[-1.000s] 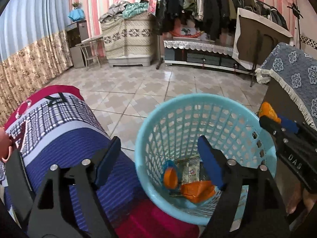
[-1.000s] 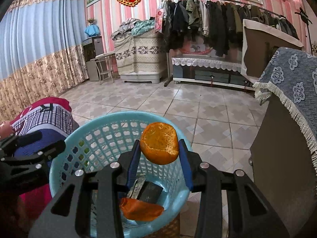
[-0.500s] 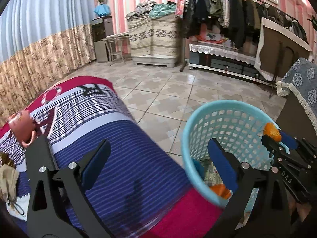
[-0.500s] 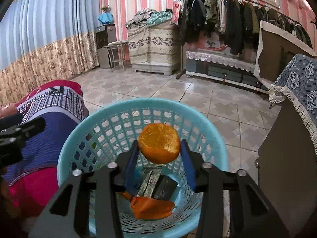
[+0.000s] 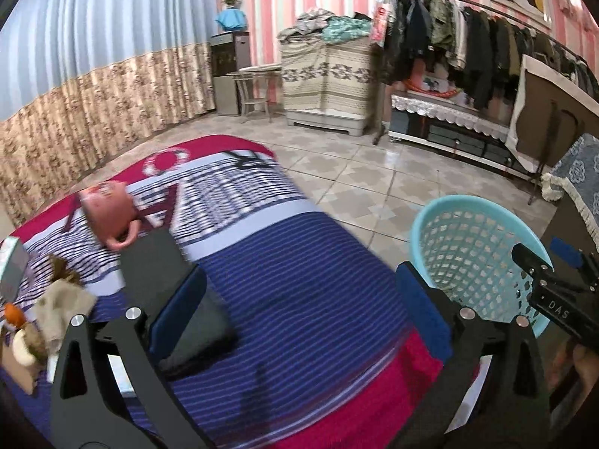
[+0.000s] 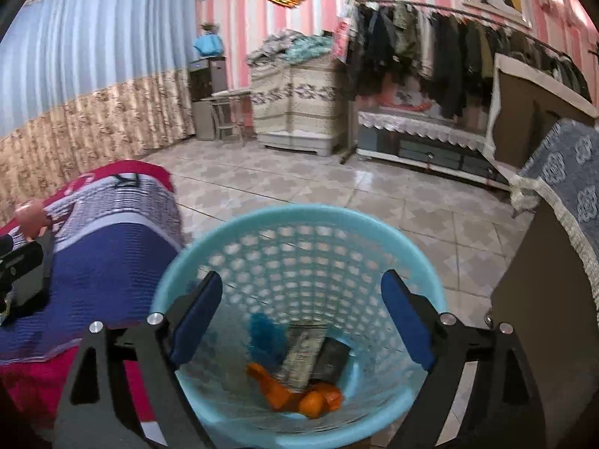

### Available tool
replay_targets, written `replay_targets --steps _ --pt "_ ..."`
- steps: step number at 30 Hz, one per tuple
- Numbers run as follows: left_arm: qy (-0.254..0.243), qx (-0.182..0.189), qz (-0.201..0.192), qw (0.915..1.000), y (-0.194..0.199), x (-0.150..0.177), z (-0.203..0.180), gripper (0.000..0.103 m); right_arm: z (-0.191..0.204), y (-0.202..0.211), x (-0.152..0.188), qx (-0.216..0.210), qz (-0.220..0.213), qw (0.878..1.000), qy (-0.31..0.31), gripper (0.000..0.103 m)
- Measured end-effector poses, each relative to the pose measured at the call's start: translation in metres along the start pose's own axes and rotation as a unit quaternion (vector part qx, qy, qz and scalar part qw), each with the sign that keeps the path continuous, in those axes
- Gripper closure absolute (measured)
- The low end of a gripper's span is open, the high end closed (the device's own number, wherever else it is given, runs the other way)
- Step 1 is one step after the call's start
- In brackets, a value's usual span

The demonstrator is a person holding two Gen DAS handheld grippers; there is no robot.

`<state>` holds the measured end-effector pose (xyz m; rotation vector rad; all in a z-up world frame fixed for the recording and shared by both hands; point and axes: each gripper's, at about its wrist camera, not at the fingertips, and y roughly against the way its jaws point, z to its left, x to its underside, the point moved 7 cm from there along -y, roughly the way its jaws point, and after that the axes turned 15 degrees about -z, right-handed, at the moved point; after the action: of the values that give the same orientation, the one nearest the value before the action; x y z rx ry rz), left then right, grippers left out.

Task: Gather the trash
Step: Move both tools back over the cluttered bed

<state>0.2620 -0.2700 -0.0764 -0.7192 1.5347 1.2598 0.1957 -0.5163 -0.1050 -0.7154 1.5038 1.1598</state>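
The light-blue basket [image 6: 299, 220] sits on the floor below my right gripper [image 6: 301, 299], whose jaws are opening with nothing between them. In the basket lie orange peel [image 6: 312, 402], a blue wrapper [image 6: 265, 333], a printed wrapper [image 6: 303, 351] and a black packet [image 6: 333, 359]. My left gripper [image 5: 299, 295] hangs over the striped cloth [image 5: 299, 262], jaws opening and empty. Crumpled brownish trash [image 5: 60, 299] and an orange scrap [image 5: 13, 312] lie at the cloth's left end. In the left wrist view the basket [image 5: 475, 205] and the right gripper [image 5: 543, 254] are on the right.
On the striped cloth stand a pink mug [image 5: 108, 213] and a dark flat object [image 5: 149, 262] beside my left finger. A cabinet with a blue fringed cover [image 6: 561, 194] stands right of the basket. Tiled floor [image 6: 337, 187] stretches to a clothes rack [image 6: 430, 48] at the back.
The orange peel left my right gripper and dropped into the basket as the jaws spread. My left gripper swung left from over the basket to over the striped cloth and widened.
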Motion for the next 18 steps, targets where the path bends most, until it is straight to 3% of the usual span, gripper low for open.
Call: replay_targets --steps 6,11,18 --pt "0.004 -0.043 0.005 0.9990 0.039 0.012 0.067 0.005 0.076 0.024 -0.006 -0.072 -0.014 0.997 0.024 0.013" --pt "0.005 -0.089 0.014 0.9959 0.071 0.031 0.128 0.005 0.149 0.040 0.001 -0.155 -0.009 0.987 0.051 0.013" --pt "0.045 -0.160 0.041 0.9853 0.106 0.066 0.221 0.005 0.226 0.056 0.015 -0.233 0.028 0.971 0.055 0.013"
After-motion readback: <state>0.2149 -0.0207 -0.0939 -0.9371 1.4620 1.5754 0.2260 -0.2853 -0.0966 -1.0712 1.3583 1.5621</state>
